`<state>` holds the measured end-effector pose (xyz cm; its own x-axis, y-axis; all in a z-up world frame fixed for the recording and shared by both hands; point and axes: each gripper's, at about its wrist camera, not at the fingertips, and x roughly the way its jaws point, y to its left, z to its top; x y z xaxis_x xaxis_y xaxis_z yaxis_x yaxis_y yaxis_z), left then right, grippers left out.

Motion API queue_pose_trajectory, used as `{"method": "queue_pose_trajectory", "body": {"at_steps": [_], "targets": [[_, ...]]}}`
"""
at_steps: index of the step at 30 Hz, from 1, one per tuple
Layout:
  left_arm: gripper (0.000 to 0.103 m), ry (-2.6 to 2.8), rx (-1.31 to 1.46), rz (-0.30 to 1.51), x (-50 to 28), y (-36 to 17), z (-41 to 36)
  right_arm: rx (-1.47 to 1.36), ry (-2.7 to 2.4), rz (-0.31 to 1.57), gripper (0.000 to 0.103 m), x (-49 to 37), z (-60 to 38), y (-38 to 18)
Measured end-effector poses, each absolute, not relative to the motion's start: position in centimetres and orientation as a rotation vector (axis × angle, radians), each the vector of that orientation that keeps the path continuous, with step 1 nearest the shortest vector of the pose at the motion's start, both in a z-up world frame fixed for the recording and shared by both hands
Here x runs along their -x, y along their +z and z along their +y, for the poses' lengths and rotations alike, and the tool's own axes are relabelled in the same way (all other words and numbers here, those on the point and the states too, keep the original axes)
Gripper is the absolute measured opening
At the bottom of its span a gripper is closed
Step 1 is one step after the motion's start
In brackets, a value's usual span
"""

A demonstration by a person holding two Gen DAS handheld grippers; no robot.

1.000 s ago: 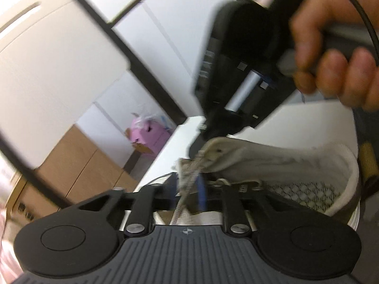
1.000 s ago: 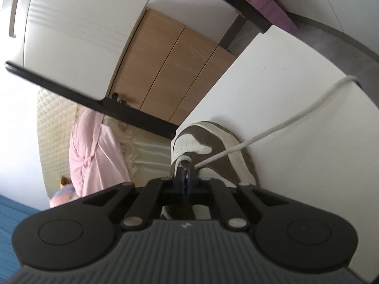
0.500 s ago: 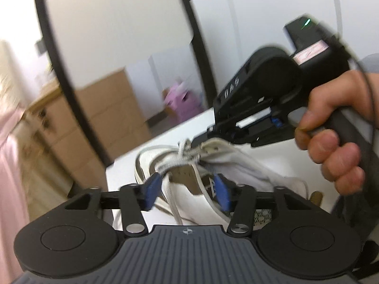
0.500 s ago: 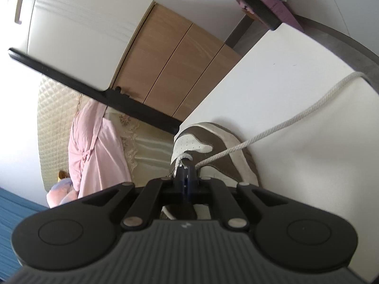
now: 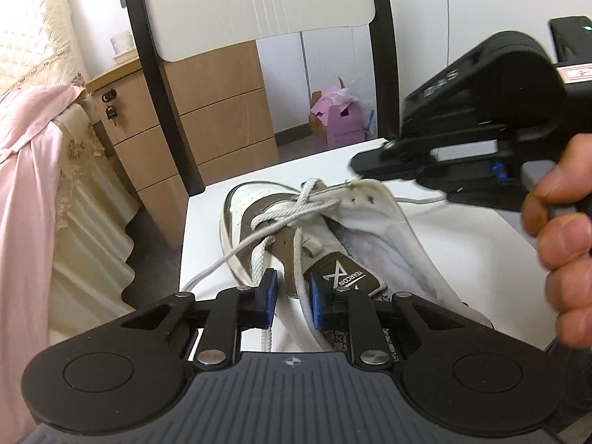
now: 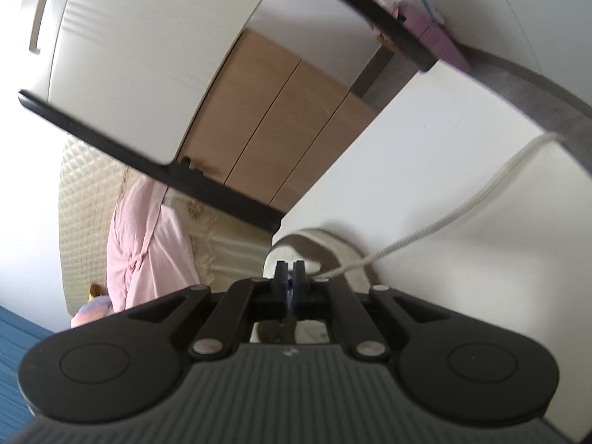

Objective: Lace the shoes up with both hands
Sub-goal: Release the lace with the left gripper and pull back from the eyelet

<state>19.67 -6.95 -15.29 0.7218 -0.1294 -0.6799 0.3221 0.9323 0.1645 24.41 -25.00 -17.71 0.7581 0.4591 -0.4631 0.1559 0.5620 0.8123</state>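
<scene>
left wrist view, near to far: the left gripper (image 5: 289, 293) sits low over the shoe (image 5: 325, 244), its jaws closing with the inner edge of the eyelet flap (image 5: 296, 255) between the blue pads (image 5: 269, 292); a flat strand of the lace (image 5: 264, 259) passes just by the left pad, and whether the pads already press on anything cannot be told. the tongue label (image 5: 346, 277) lies just beside the right pad. the shoe rests on the white table (image 5: 207, 222), toe pointing away, with a few crossings of lace done near the toe and the upper eyelets still unlaced. beyond it the right gripper (image 5: 360, 179), carried by a hand (image 5: 562, 251), is clenched at the top edge of the far flap, where a lace end leaves; right wrist view shows those jaws (image 6: 290, 277) fully together, though what exactly they pinch is hidden, and a taut cord-like strand (image 6: 444, 225) runs off across the table.

to do this step well, judged from these views: the left pads should close on the lace alone, not on the flap, so the pick point wants shifting towards the strand before the squeeze finishes. the right grip should keep the flap lifted and steady. the free strand should stay slack enough to be drawn without loosening the crossings already made, and the pull should follow the line of the eyelet row
</scene>
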Motion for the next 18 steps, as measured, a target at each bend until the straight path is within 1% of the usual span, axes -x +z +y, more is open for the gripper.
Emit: {"method": "queue_pose_trajectory", "body": {"at_steps": [6, 11, 12, 13, 14, 15, 16, 17, 18], "targets": [[0.022, -0.261, -0.251, 0.751, -20.5, -16.2, -6.4, -0.998, 0.133, 0.689, 0.002, -23.7, -27.4, -18.0], [0.023, -0.267, -0.23, 0.764, -20.5, -16.4, -6.2, -0.905, 0.135, 0.687, 0.003, -23.3, -27.6, -17.2], [0.024, -0.265, -0.224, 0.765, -20.5, -16.4, -6.1, -0.886, 0.14, 0.69, 0.003, -23.3, -27.6, -17.1], [0.029, -0.264, -0.216, 0.764, -20.6, -16.3, -6.0, -0.867, 0.146, 0.693, 0.003, -23.2, -27.5, -17.0], [0.038, -0.26, -0.208, 0.76, -20.5, -16.3, -5.9, -0.846, 0.153, 0.693, 0.003, -23.1, -27.3, -16.8], [0.042, -0.255, -0.201, 0.755, -20.5, -16.2, -5.8, -0.827, 0.161, 0.693, 0.004, -23.0, -27.2, -16.7], [0.051, -0.246, -0.2, 0.748, -20.4, -16.1, -5.6, -0.814, 0.169, 0.693, 0.007, -22.9, -27.1, -16.5], [0.06, -0.237, -0.199, 0.742, -20.3, -16.0, -5.5, -0.805, 0.174, 0.691, 0.007, -22.8, -27.1, -16.4], [0.064, -0.242, -0.185, 0.739, -20.2, -15.9, -5.3, -0.8, 0.179, 0.688, 0.007, -22.7, -27.0, -16.3]]}}
